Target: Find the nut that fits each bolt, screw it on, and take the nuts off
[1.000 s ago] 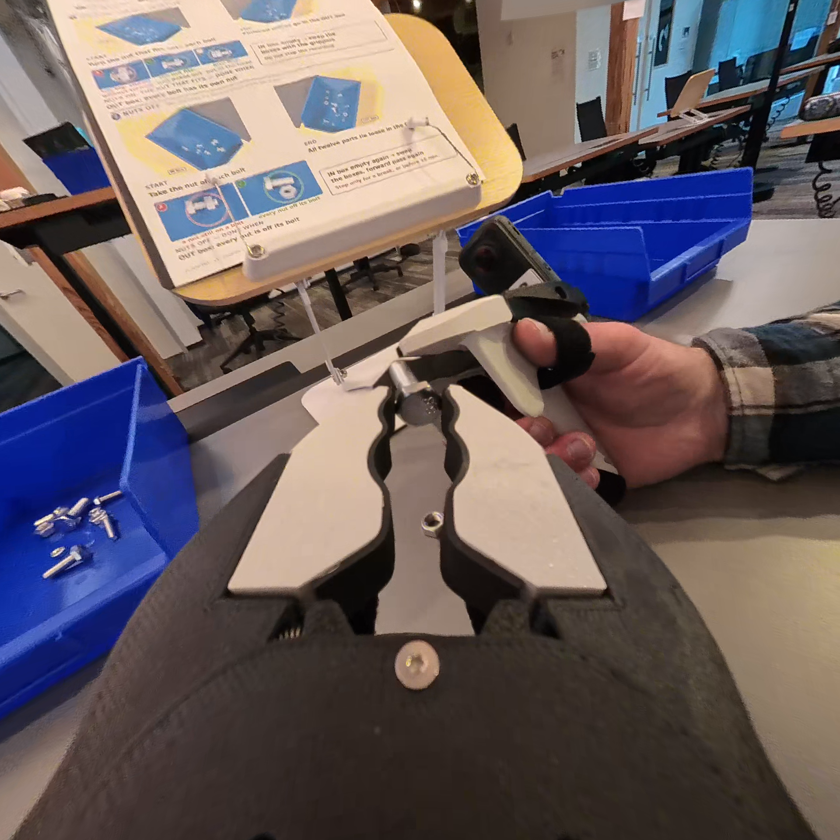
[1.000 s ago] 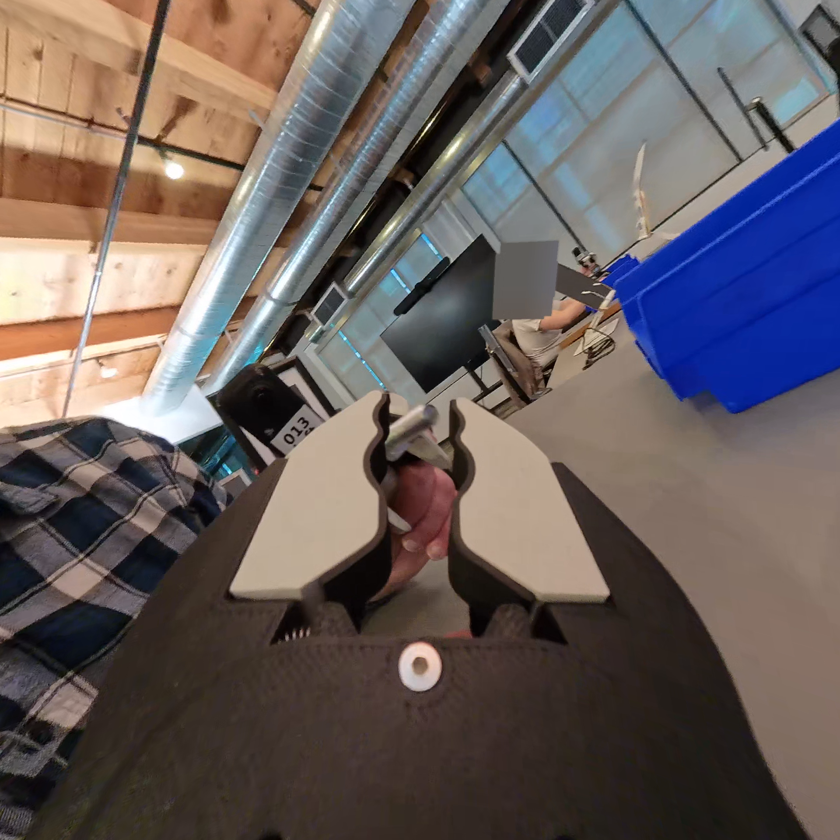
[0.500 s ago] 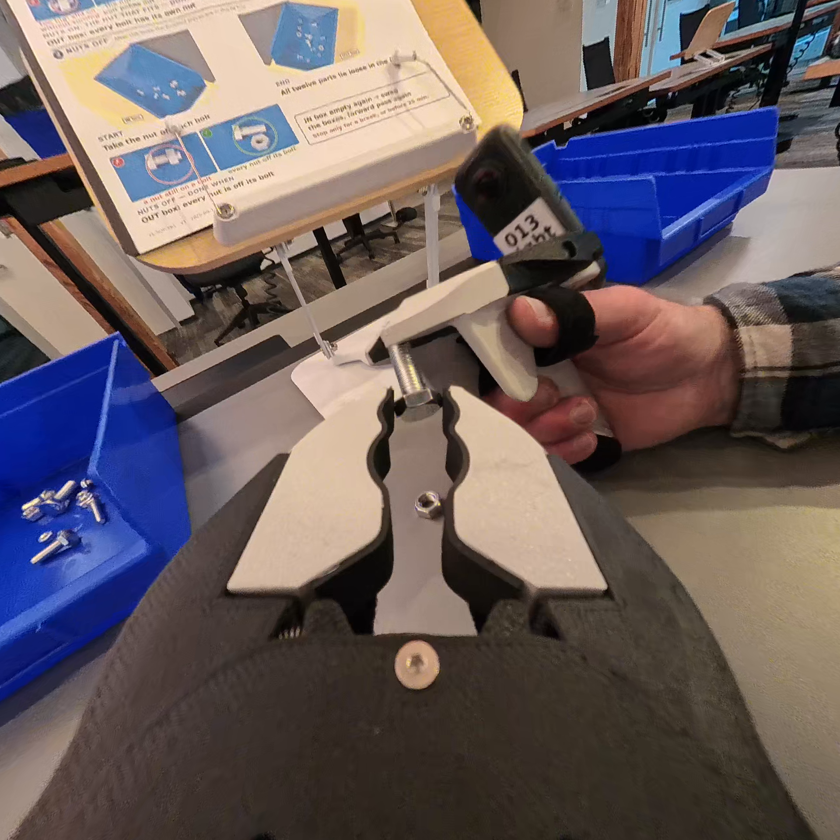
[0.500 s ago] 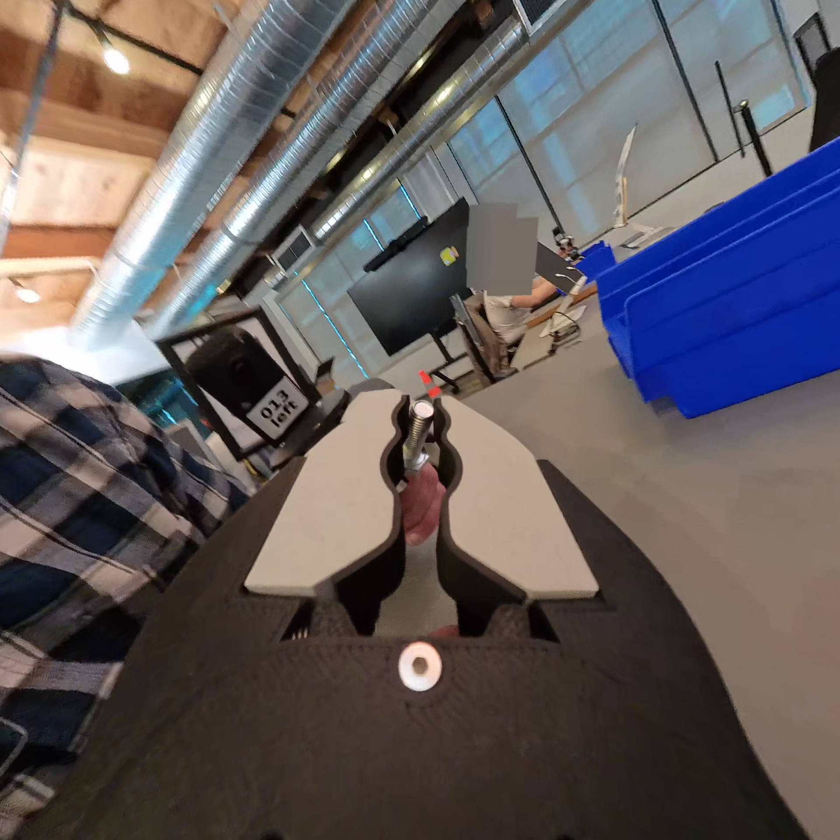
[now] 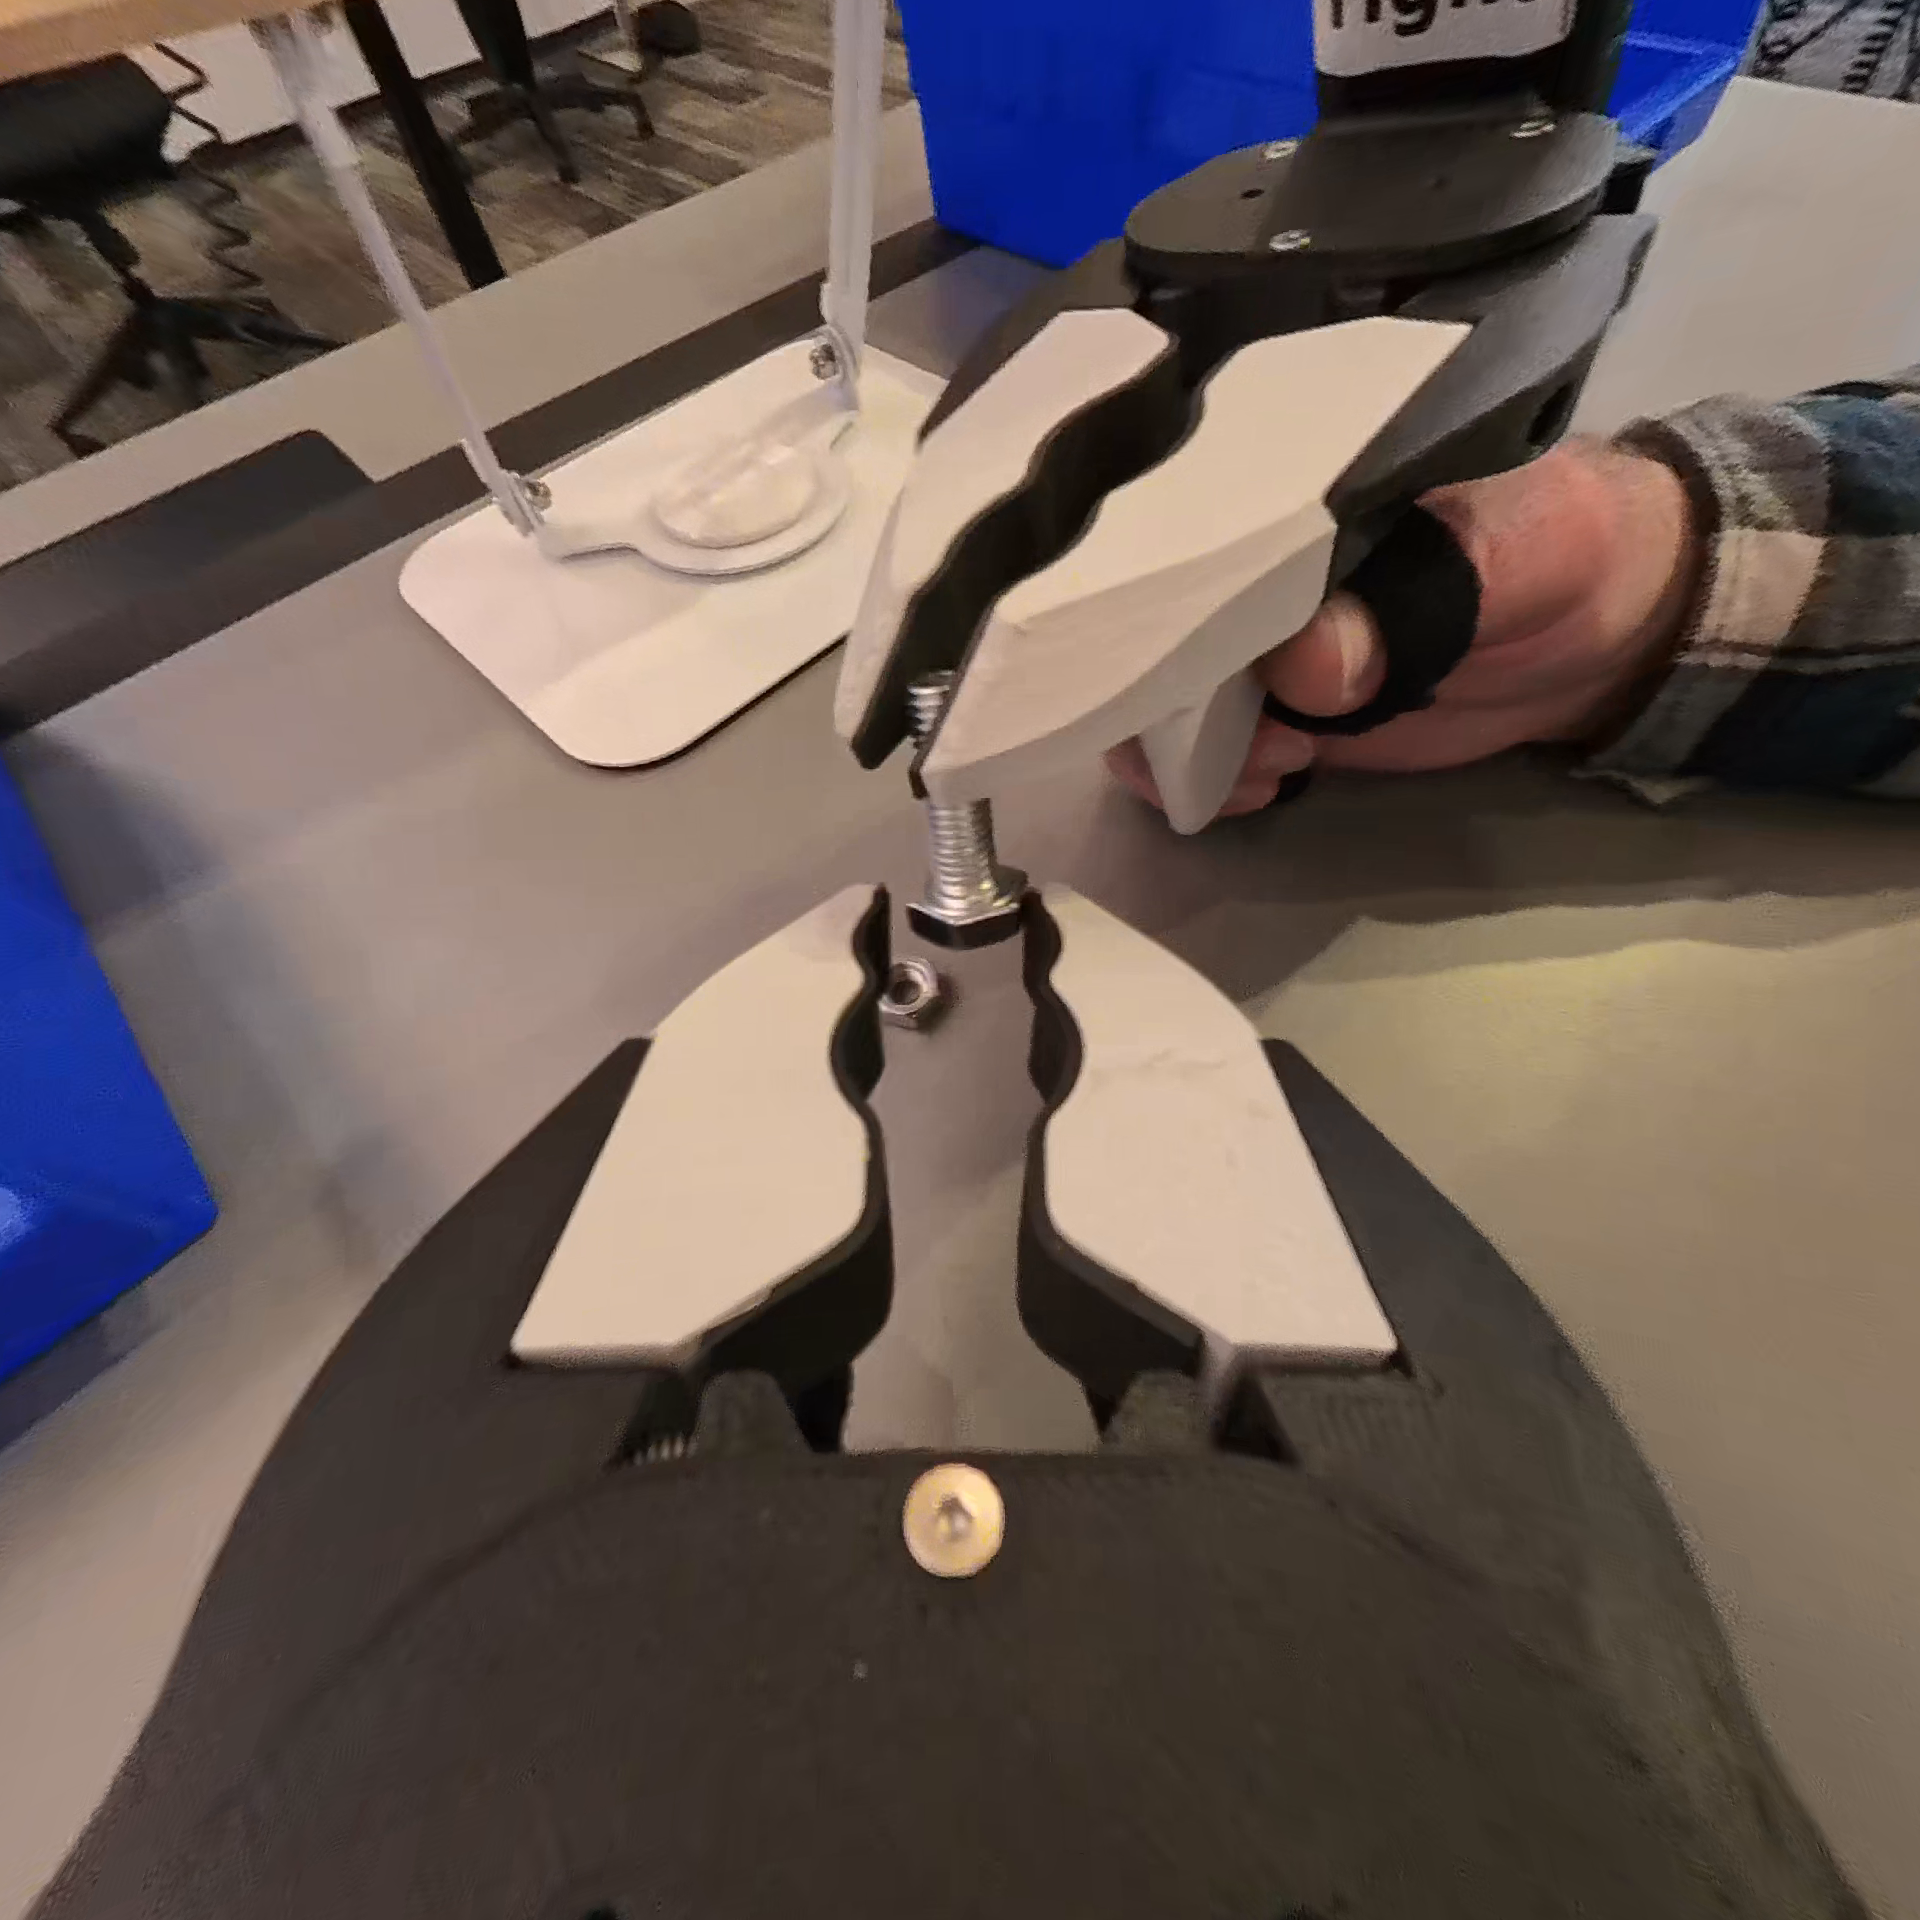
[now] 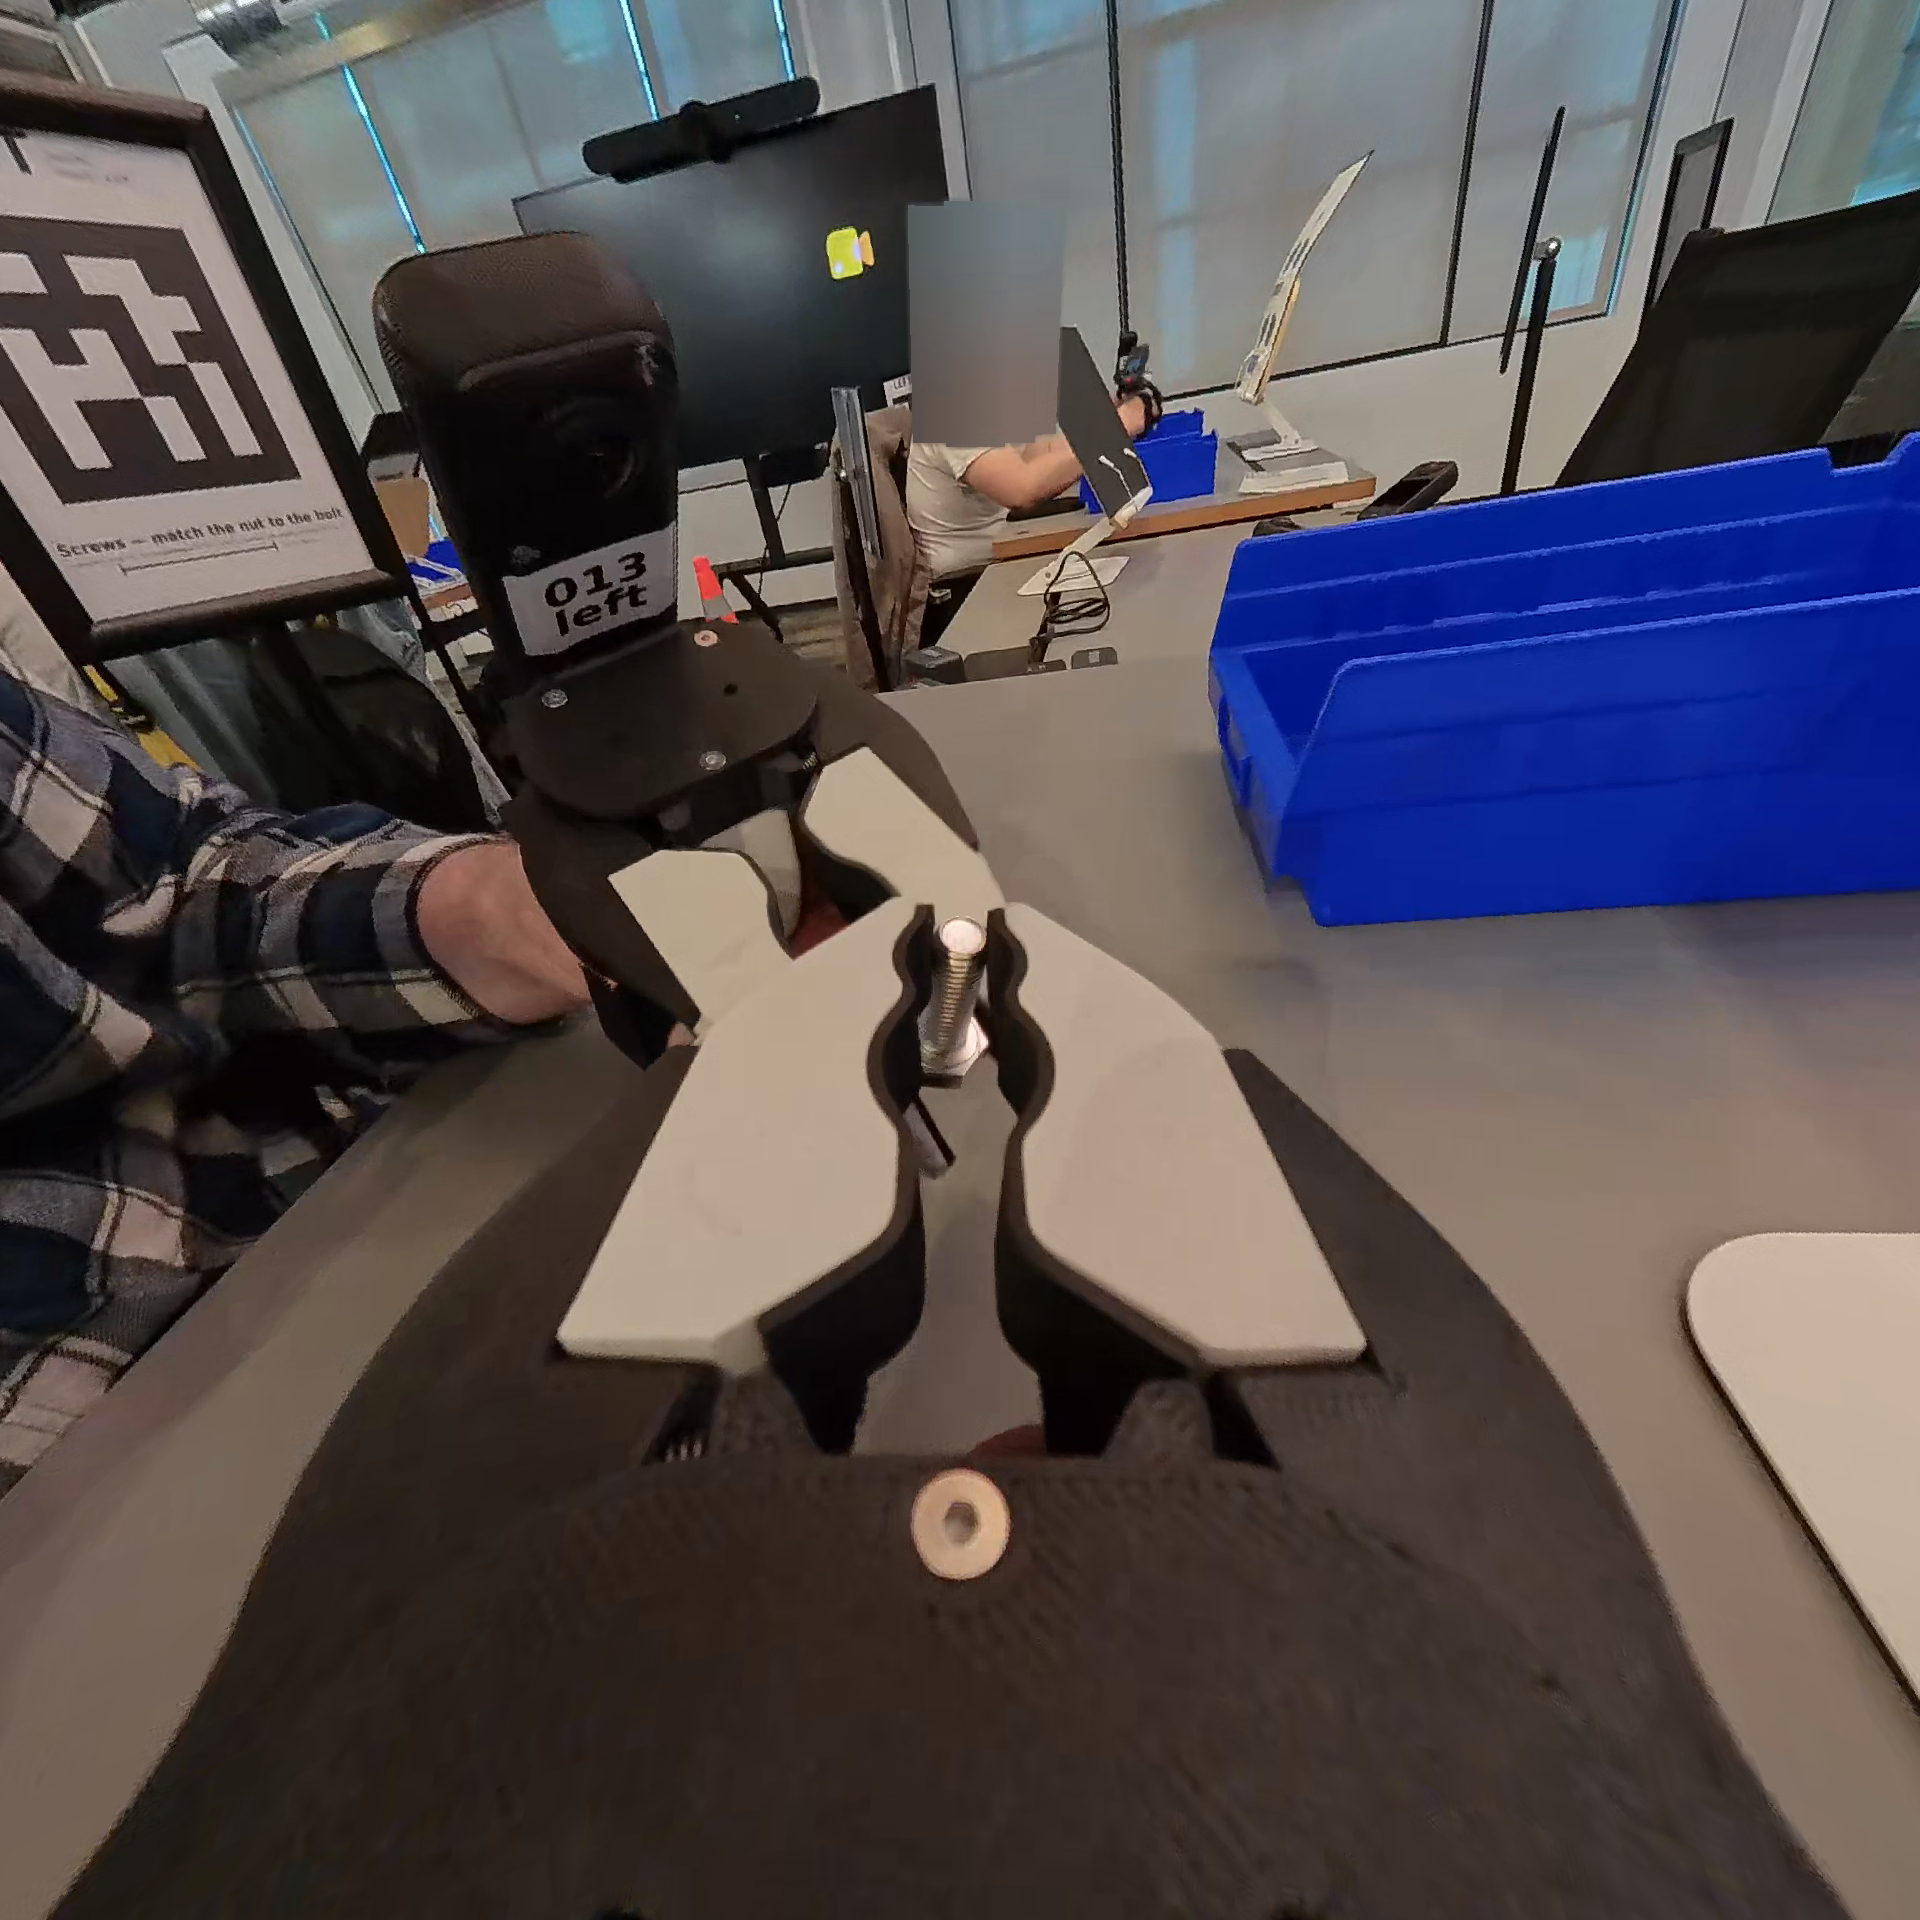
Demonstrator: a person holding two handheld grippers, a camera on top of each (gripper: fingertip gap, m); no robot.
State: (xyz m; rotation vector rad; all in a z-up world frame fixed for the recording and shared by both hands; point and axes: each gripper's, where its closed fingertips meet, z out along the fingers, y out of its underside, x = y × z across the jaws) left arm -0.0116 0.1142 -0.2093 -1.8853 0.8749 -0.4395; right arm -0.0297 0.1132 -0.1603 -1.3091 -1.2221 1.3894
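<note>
Pinching bolt point(image 5: 957, 852) threads, right gripper point(image 5: 914, 727), head between parted left gripper point(image 5: 956, 914) tips

**Bolt upright, nut loose on the table**

Silver hex-head bolt point(image 5: 961, 842), standing head down, threaded shank pointing up, its upper end clamped between the right gripper's point(image 5: 902, 740) fingertips; head sitting at the left gripper's point(image 5: 956, 914) open tips. Small silver hex nut point(image 5: 912, 1000) lying flat just behind the head, beside the left finger, unthreaded.

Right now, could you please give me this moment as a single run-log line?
right gripper: shut on bolt threads, head down | left gripper: open around bolt head | hex nut: loose on table | nut off
</note>
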